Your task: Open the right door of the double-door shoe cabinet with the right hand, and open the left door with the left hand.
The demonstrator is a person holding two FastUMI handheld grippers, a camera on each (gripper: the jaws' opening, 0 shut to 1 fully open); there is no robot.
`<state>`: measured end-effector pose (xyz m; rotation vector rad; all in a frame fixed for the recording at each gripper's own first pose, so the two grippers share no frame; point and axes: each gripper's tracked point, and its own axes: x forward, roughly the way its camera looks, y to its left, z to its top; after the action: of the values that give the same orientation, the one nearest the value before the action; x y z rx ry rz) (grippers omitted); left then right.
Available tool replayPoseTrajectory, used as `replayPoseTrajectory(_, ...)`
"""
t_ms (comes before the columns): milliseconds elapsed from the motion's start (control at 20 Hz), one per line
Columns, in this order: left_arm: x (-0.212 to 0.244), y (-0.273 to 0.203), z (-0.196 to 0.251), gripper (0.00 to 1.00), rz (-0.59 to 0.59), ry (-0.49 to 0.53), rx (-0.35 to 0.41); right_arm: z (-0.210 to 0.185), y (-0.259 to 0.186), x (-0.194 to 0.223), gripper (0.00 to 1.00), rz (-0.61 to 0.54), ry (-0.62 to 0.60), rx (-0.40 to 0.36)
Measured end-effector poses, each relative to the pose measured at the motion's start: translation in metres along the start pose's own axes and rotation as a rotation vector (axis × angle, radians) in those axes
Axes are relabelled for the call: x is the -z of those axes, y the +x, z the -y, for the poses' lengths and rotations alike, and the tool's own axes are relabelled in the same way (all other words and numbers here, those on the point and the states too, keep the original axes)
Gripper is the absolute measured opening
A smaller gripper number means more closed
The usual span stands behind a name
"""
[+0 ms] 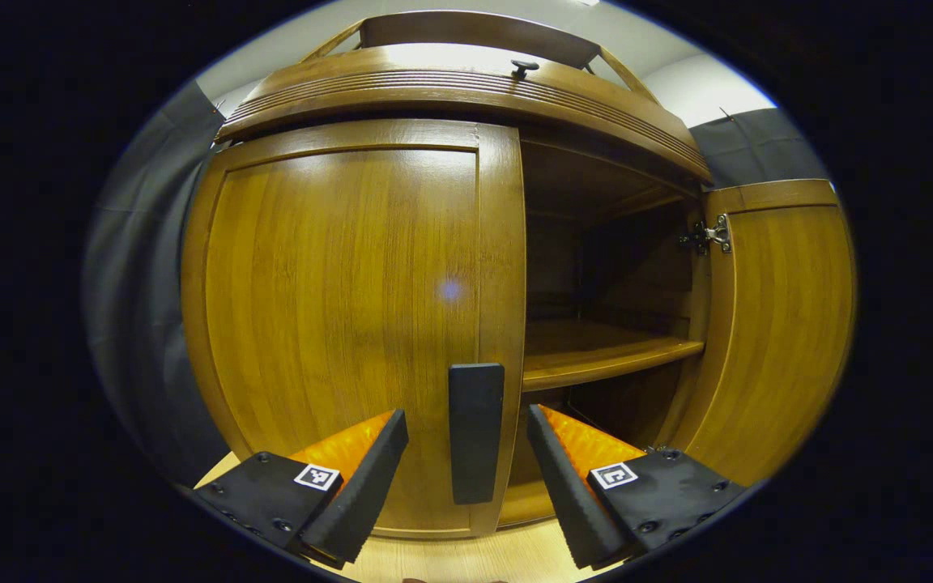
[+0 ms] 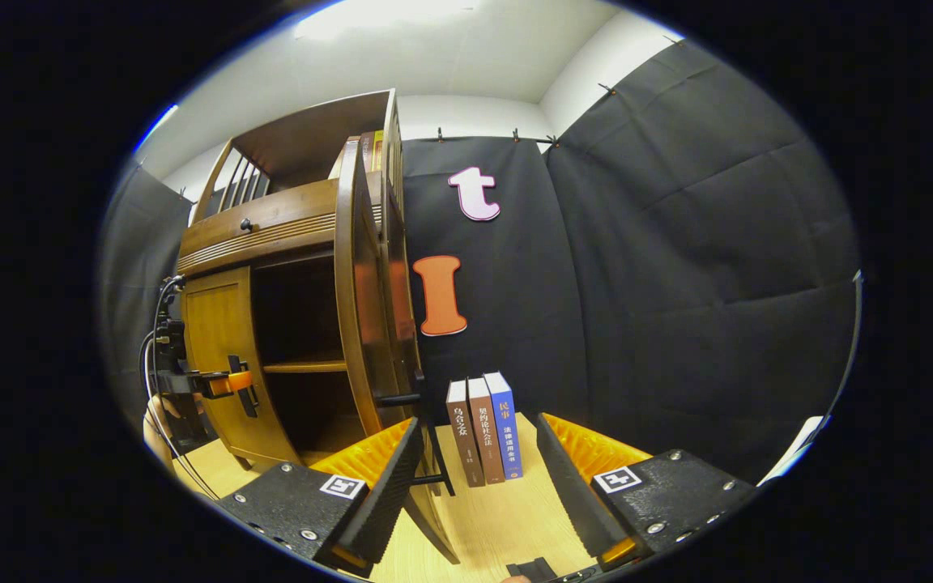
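Observation:
In the left gripper view the wooden shoe cabinet's left door (image 1: 337, 324) is closed. Its black vertical handle (image 1: 475, 433) stands between the spread fingers of my left gripper (image 1: 466, 486), which is open; neither pad touches it. The right door (image 1: 782, 324) is swung wide open, showing a bare shelf (image 1: 604, 352). In the right gripper view the open right door (image 2: 357, 308) is edge-on, and its black handle (image 2: 436, 453) sits just inside the left finger of my open right gripper (image 2: 475, 494). The left gripper (image 2: 232, 385) shows farther off at the left door (image 2: 219, 348).
Three books (image 2: 487, 429) stand upright on the light wooden floor (image 2: 499, 518) against the black cloth wall, right of the cabinet. A drawer with a small knob (image 1: 523, 66) tops the cabinet. A hand (image 2: 160, 421) and cables show behind the left gripper.

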<state>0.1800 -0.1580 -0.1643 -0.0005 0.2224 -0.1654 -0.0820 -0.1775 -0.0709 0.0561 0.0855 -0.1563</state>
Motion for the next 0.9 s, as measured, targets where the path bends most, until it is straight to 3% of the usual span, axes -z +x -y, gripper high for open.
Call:
replayPoseTrajectory(50,0.002,0.003,0.0,0.96,-0.009,0.006,-0.004,0.001,0.0,0.0,0.87,-0.002,0.0,0.003)
replayPoseTrajectory(350,0.015,0.016,0.001,0.74,-0.048,-0.016,0.001,0.001,-0.001,0.004,0.87,-0.01,-0.004,0.006)
replayPoseTrajectory(600,0.022,0.012,0.004,0.41,-0.057,-0.045,0.022,-0.006,-0.001,0.002,0.87,-0.009,-0.026,-0.001)
replayPoseTrajectory(800,0.024,0.001,0.006,0.31,-0.066,-0.029,0.025,-0.013,-0.005,0.0,0.87,-0.006,-0.034,-0.002)
replayPoseTrajectory(900,0.023,-0.009,0.007,0.31,-0.063,-0.023,0.039,-0.017,-0.007,-0.001,0.87,-0.004,-0.039,-0.002)
